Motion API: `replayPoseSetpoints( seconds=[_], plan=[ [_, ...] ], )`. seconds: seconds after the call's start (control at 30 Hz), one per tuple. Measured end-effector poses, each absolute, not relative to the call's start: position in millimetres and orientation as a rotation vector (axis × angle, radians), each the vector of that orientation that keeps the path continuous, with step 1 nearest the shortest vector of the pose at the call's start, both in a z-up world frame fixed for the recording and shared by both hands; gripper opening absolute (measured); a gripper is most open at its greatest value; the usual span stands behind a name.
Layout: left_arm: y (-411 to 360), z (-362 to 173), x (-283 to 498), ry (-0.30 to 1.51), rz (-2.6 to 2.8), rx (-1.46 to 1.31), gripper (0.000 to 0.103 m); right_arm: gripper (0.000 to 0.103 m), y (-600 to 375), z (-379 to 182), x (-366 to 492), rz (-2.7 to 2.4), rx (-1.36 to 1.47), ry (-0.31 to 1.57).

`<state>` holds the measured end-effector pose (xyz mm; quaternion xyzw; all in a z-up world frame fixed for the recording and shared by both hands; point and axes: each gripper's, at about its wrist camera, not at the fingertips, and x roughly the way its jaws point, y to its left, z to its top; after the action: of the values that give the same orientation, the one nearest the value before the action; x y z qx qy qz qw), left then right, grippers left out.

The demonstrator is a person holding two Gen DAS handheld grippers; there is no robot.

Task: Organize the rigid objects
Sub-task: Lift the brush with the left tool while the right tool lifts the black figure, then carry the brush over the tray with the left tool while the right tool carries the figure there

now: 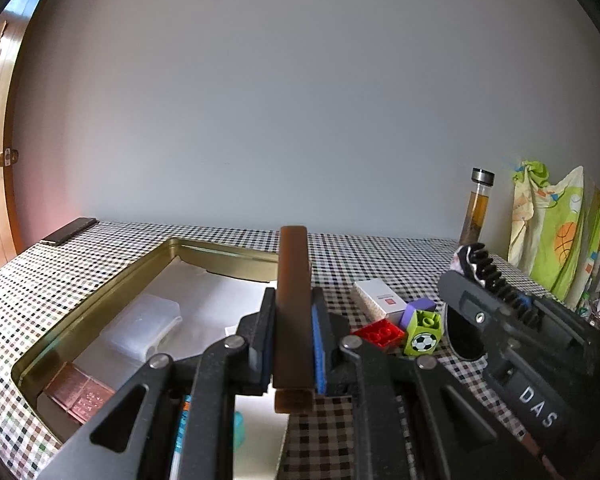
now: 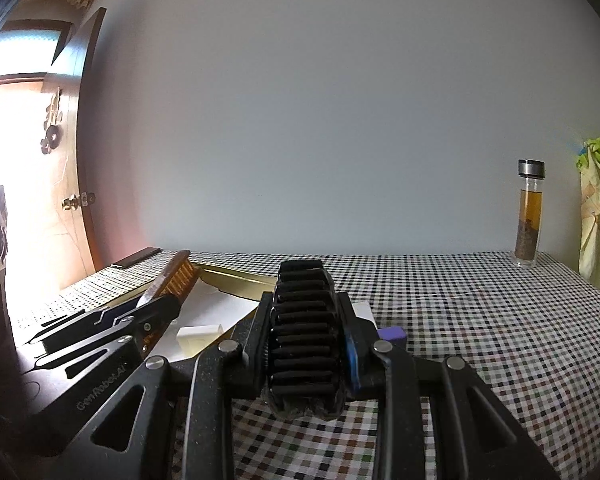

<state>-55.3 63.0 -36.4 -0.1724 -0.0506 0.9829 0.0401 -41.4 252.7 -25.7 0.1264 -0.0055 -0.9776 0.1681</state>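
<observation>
My left gripper (image 1: 294, 300) is shut on a brown wooden comb (image 1: 294, 260), seen edge-on and held above the near right edge of a gold tin tray (image 1: 152, 258). The right wrist view shows that comb (image 2: 174, 276) with amber teeth, slanting up from the left gripper (image 2: 158, 310). My right gripper (image 2: 304, 298) is shut on a black ribbed brush (image 2: 304, 332) above the checked tablecloth. From the left wrist view it (image 1: 476, 272) hangs to the right with the brush (image 1: 490, 266).
The tray holds white paper, a clear plastic case (image 1: 144, 326) and a copper-coloured box (image 1: 80, 394). Beside it lie a white box (image 1: 380, 300), a purple block (image 1: 420, 306), a red brick (image 1: 380, 332) and a green football brick (image 1: 424, 334). A tea bottle (image 2: 530, 216) and a phone (image 1: 68, 232) stand by the wall.
</observation>
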Motion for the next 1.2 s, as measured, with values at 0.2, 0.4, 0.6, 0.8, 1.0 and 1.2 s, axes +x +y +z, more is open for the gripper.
replayPoseSetpoints(
  seconds=[0.2,0.4,0.6,0.8,1.0,1.2],
  plan=[
    [54,-37,-54,-0.169,3.025,-0.533,0.014,0.032,246,-26,-39,-2.767,0.352,-0.008],
    [48,-37,-54,-0.169,3.041,-0.539,0.014,0.032,241,-26,-37,-2.758,0.349,-0.007],
    [40,-37,-52,-0.174,3.055,-0.541,0.014,0.032,232,-25,-36,-2.743,0.349,0.013],
    [29,-38,-51,-0.184,3.074,-0.544,0.014,0.032,220,-25,-34,-2.721,0.346,0.034],
    [24,-38,-51,-0.190,3.074,-0.549,0.014,0.032,213,-26,-33,-2.706,0.347,0.044],
    [19,-39,-50,-0.184,3.080,-0.556,0.014,0.032,207,-27,-34,-2.691,0.348,0.051]
  ],
)
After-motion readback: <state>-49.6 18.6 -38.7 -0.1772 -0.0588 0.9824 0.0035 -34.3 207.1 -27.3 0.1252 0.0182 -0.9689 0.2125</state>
